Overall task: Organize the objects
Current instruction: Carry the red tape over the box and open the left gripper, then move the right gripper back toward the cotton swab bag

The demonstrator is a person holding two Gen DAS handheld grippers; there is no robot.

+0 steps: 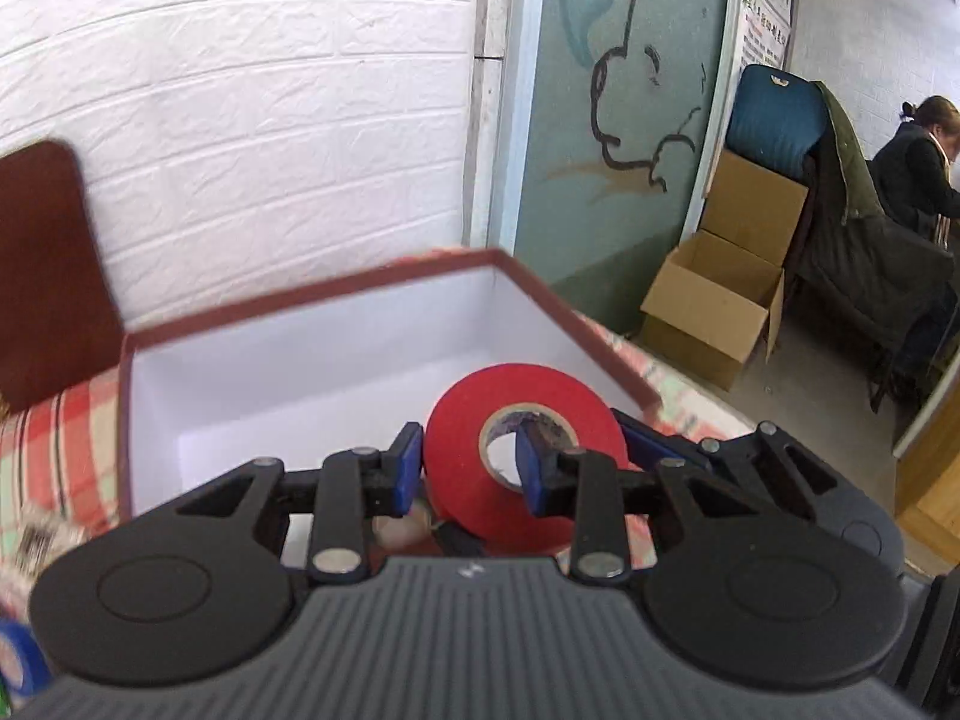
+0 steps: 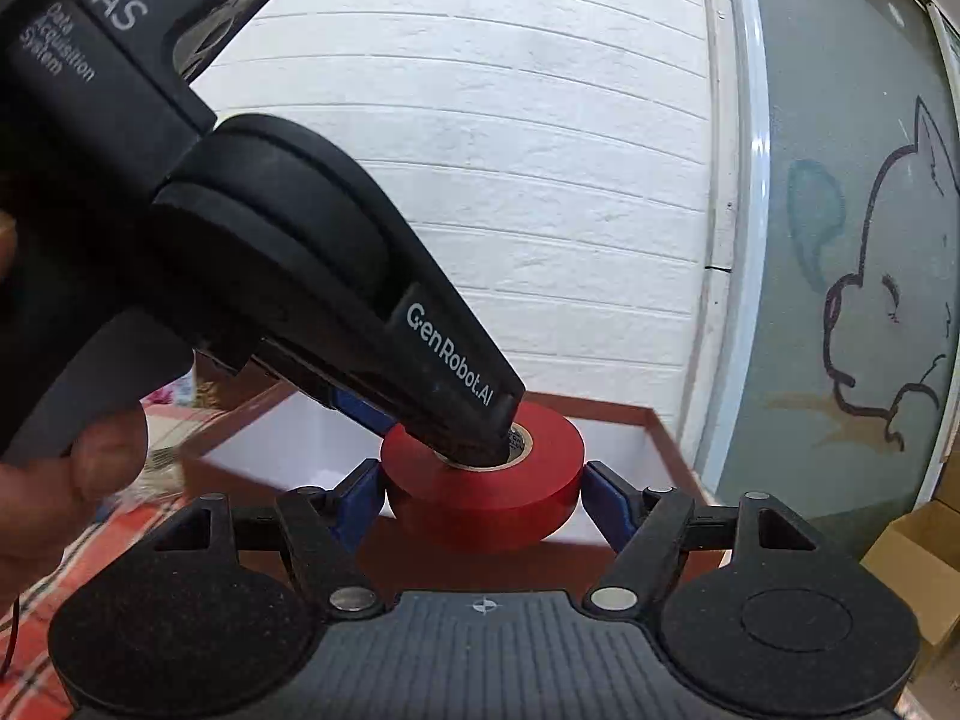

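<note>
Left wrist view: the left gripper (image 1: pixel 465 468) holds a red roll of adhesive tape (image 1: pixel 528 450) with a pale cardboard core. One blue-padded finger (image 1: pixel 528 468) sits inside the core hole and the other presses the roll's outer rim at lower centre of the frame, so the fingers are closed on one wall of the ring. The roll is tilted, its flat face turned toward the camera and its hole axis pointing up and back toward the lens. It hangs over the near edge of an open rectangular box with a maroon rim and white inside (image 1: pixel 336 360), which stands on a red-and-green checked cloth (image 1: pixel 66 438) covering the counter.

Right wrist view: the right gripper (image 2: pixel 483 492) has its fingers spread to either side of the same roll (image 2: pixel 486 480), a blue pad just beside each flank; contact cannot be told. Here the roll lies nearly flat, hole axis upright, at centre frame above the box (image 2: pixel 636 426). The left gripper (image 2: pixel 462 420) reaches down from the upper left into the core.
</note>
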